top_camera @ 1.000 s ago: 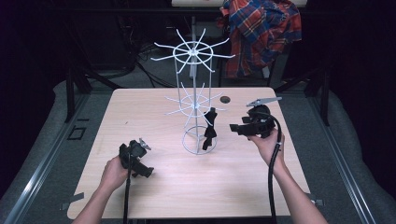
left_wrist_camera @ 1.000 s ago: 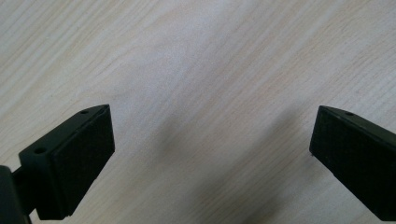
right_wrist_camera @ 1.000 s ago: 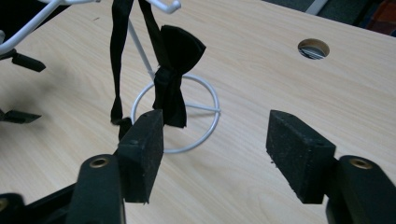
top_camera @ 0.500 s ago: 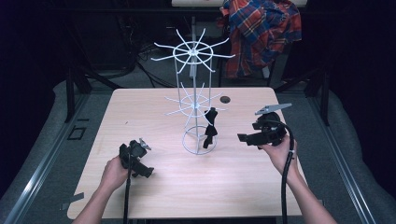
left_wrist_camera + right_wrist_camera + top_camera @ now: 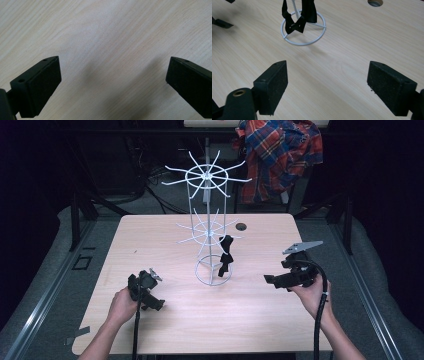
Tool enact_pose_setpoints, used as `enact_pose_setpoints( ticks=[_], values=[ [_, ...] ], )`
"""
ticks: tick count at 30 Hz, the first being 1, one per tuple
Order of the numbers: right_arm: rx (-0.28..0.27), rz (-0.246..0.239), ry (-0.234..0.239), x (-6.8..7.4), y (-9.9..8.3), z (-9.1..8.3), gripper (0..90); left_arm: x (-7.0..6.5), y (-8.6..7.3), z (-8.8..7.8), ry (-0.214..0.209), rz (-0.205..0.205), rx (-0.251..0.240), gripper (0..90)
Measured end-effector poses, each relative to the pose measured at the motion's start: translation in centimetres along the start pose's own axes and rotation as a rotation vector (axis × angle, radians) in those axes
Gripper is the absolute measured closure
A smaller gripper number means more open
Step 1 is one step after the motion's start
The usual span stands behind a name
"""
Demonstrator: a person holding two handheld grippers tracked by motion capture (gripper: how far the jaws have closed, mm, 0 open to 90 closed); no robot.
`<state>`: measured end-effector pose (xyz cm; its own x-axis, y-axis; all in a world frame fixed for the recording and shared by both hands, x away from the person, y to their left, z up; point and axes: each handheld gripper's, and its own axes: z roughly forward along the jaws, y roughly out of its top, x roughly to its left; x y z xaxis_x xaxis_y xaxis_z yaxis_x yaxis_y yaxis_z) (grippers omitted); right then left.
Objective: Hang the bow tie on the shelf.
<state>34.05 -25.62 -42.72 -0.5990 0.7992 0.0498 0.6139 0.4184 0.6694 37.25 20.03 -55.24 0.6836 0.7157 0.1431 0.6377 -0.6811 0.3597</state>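
A: Where does the black bow tie sit right now?

B: It hangs from a low spoke of the white wire rack in the middle of the bench, draped down toward the rack's round base ring. Nothing is touching it.

A: And the right gripper?

B: It is held off to the right of the rack, well apart from it, pointing back toward the bow tie. Its jaws have just been opening and stand wide with only bare wood between them, as the right gripper view makes plain.

A: The left gripper?

B: Low over the near left part of the bench, jaws spread wide, nothing between them either.

A: So which step is this?

B: I'd judge the hanging step is finished: the bow tie is on its spoke and the right hand is clear of it.

A: What does the next move call for?

B: If more items are to be hung, a hand would need to fetch one; I see none on the bench. Any move near the rack wants care, since the spokes are thin and a knock could swing the bow tie off.
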Motion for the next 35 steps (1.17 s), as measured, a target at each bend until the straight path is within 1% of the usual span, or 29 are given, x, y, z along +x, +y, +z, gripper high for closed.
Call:
enact_pose_setpoints(
  ticks=[1,5,6,7,10,13,15,16,17,18,19,20,23,24,25,26,27,28,29,30,31,33,34,35],
  values=[
    [0.005,-0.004,-0.006,0.0,-0.2,-0.1,16.1,0.0,0.0,0.0,0.0,0.0,0.002,0.1],
    [0.014,0.0,-0.003,-0.3,-1.2,-0.2,15.1,0.0,0.0,0.0,0.0,0.003,0.003,0.1],
    [0.031,-0.005,-0.012,-0.3,-1.5,-0.3,14.9,0.0,0.0,0.0,0.001,0.003,0.003,0.1],
    [0.03,-0.002,-0.007,-0.4,-1.8,-0.2,14.8,0.0,0.0,0.0,0.0,0.003,0.005,0.1],
    [0.051,-0.006,-0.014,-0.5,-3.0,-0.1,14.2,0.0,0.0,0.1,-0.002,0.002,0.009,0.1],
    [0.078,0.001,-0.016,-0.8,-4.2,0.1,14.0,-0.1,0.0,0.1,-0.001,0.006,0.011,0.1],
    [0.091,0.012,-0.009,-0.9,-5.0,0.3,13.9,-0.1,0.1,0.2,0.0,0.008,0.01,0.1],
    [0.105,0.007,-0.01,-1.0,-5.4,0.5,14.0,-0.1,0.1,0.2,0.001,0.009,0.01,0.1],
    [0.105,0.016,-0.009,-1.0,-5.9,0.7,14.0,-0.1,0.1,0.2,0.0,0.011,0.013,0.1],
    [0.127,0.009,-0.015,-1.2,-6.3,0.8,13.9,-0.2,0.2,0.2,-0.001,0.012,0.016,0.1],
    [0.124,0.028,0.001,-1.2,-6.9,1.2,13.9,-0.2,0.2,0.2,-0.003,0.011,0.015,0.1],
    [0.139,0.033,0.006,-1.2,-7.2,1.4,13.9,-0.2,0.2,0.2,-0.006,0.012,0.015,0.1],
    [0.177,0.026,0.012,-1.3,-8.2,2.2,14.0,-0.2,0.2,0.3,-0.007,0.019,0.02,0.1],
    [0.196,0.025,0.012,-1.4,-8.4,2.3,14.0,-0.2,0.2,0.3,-0.007,0.019,0.02,0.1],
    [0.202,0.04,0.032,-1.3,-8.6,2.6,14.1,-0.3,0.2,0.2,-0.007,0.02,0.021,0.1],
    [0.205,0.038,0.027,-1.3,-8.7,2.7,14.1,-0.3,0.2,0.2,-0.008,0.022,0.018,0.1],
    [0.23,0.02,0.016,-1.4,-8.6,2.7,14.2,-0.3,0.3,0.2,-0.007,0.025,0.019,0.1],
    [0.24,0.023,0.025,-1.4,-8.6,2.8,14.6,-0.3,0.3,0.2,-0.004,0.027,0.018,0.1],
    [0.23,0.032,0.035,-1.3,-8.7,3.1,14.9,-0.4,0.3,0.2,-0.004,0.027,0.019,0.1],
    [0.254,0.011,0.025,-1.4,-8.7,3.1,15.2,-0.4,0.3,0.2,-0.003,0.028,0.019,0.1],
    [0.249,0.018,0.038,-1.3,-8.8,3.4,19.5,-0.3,0.3,0.2,-0.002,0.027,0.02,0.1],
    [0.258,0.013,0.043,-1.4,-8.9,3.5,19.5,-0.3,0.3,0.2,-0.003,0.026,0.024,0.1],
    [0.271,0.015,0.038,-1.4,-8.9,3.5,19.5,-0.3,0.3,0.2,-0.003,0.027,0.026,0.1],
    [0.28,0.005,0.028,-1.5,-8.9,3.6,19.6,-0.3,0.3,0.3,-0.003,0.026,0.026,0.1]
  ],
)
